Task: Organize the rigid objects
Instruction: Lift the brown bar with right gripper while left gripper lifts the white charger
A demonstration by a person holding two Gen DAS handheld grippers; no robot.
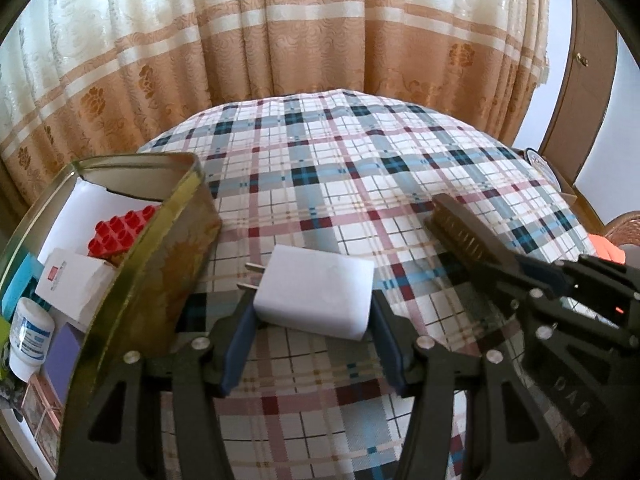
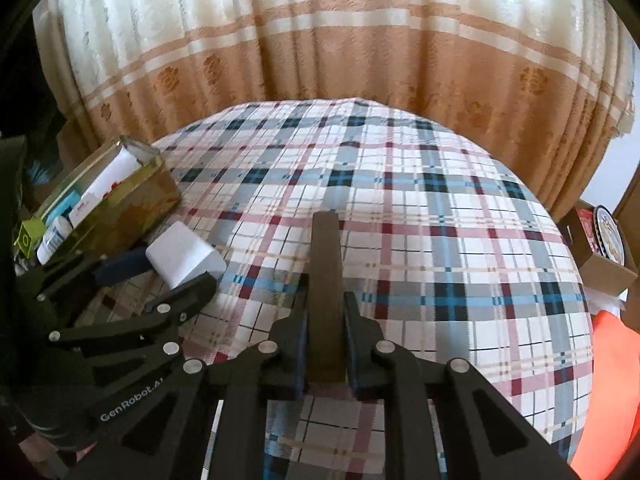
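My left gripper [image 1: 314, 312] is shut on a white plug adapter [image 1: 316, 294], its two metal prongs pointing left toward a gold tin box [image 1: 160, 248]. The pair also shows in the right wrist view, gripper [image 2: 168, 272] and adapter [image 2: 182, 258]. The tin [image 2: 132, 200] holds a red building block [image 1: 122, 230], a white carton [image 1: 74, 282] and a white jar [image 1: 30, 334]. My right gripper [image 2: 326, 320] is shut on a dark brown comb [image 2: 326, 280] that sticks forward; the comb [image 1: 468, 228] and gripper [image 1: 524, 276] show at right in the left wrist view.
A plaid cloth [image 2: 420, 240] covers the round table. A patterned curtain [image 1: 280, 40] hangs behind. A cardboard box [image 2: 600, 248] with a round tin sits off the right edge, beside something orange [image 2: 612, 380].
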